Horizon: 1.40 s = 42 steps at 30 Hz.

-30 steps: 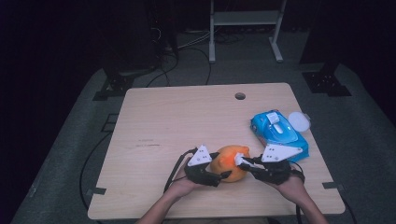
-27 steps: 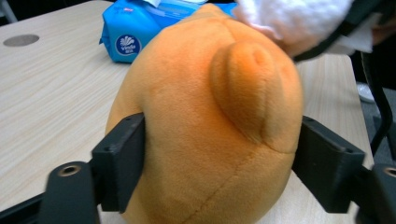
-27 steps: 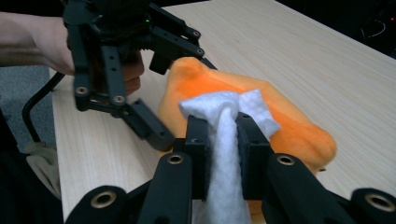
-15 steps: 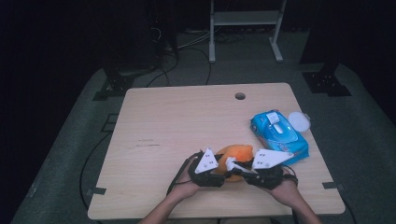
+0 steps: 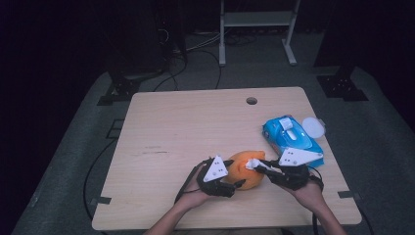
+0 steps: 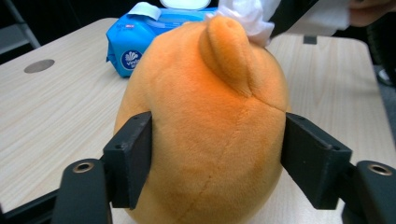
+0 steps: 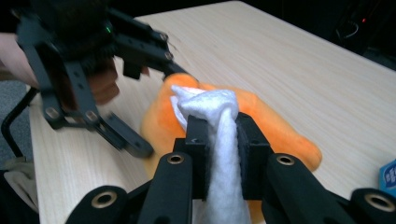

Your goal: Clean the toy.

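Observation:
An orange plush toy (image 5: 246, 175) lies near the table's front edge, between both hands. My left gripper (image 5: 234, 174) is shut on the plush toy (image 6: 210, 107), one black pad pressed into each of its sides. My right gripper (image 5: 255, 165) comes in from the right, shut on a white wipe (image 7: 215, 122). The bunched end of the wipe (image 5: 252, 163) rests on top of the plush toy (image 7: 275, 135). In the right gripper view the left gripper (image 7: 140, 102) shows beyond the toy. The wipe (image 6: 245, 16) also peeks over the toy's top in the left gripper view.
A blue pack of wet wipes (image 5: 291, 137) with its flap open lies just right of the toy, a round white lid (image 5: 313, 127) beside it. A cable hole (image 5: 251, 101) sits near the table's far edge. The wooden table (image 5: 176, 127) stretches bare to the left and back.
My right gripper slid in toward the toy with the wipe, then drew back to the right. The left gripper shifted slightly right and nearer, keeping its hold on the toy.

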Motion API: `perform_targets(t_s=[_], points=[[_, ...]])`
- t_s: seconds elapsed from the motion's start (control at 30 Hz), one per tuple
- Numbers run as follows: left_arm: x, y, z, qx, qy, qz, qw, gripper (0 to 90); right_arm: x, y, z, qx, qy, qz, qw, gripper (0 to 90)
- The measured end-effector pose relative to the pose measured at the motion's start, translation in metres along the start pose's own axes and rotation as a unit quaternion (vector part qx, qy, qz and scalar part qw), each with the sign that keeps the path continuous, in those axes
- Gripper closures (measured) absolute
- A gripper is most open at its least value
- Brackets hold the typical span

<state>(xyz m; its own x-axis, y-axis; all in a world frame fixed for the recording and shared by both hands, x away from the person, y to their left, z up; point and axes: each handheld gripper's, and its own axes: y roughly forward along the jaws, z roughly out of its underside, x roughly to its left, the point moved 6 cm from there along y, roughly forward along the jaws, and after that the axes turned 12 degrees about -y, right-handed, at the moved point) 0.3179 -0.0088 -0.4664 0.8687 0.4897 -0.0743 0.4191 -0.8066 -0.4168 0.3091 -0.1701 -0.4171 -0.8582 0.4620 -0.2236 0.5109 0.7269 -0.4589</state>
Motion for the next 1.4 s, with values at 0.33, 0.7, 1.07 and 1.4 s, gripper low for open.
perform_targets(t_s=[0.33, 0.7, 1.07, 1.4], points=[[-0.009, -0.004, 0.000, 0.011, 0.019, 0.050, 0.9985, 21.3, 0.006, 0.005, 0.001, 0.013, -0.007, -0.022, 0.9996, 77.0], [-0.011, -0.009, -0.007, 0.003, 0.075, 0.016, 0.9971, 43.5, 0.014, 0.005, -0.011, -0.013, -0.004, -0.037, 0.9992, 76.9], [0.003, -0.025, -0.010, 0.014, 0.004, 0.080, 0.9967, 36.0, 0.000, 0.007, 0.009, 0.019, -0.003, -0.010, 0.9998, 76.9], [0.009, -0.016, -0.001, 0.012, -0.016, 0.025, 0.9995, 39.3, 0.016, 0.001, 0.005, 0.014, -0.018, -0.063, 0.9978, 76.9]])
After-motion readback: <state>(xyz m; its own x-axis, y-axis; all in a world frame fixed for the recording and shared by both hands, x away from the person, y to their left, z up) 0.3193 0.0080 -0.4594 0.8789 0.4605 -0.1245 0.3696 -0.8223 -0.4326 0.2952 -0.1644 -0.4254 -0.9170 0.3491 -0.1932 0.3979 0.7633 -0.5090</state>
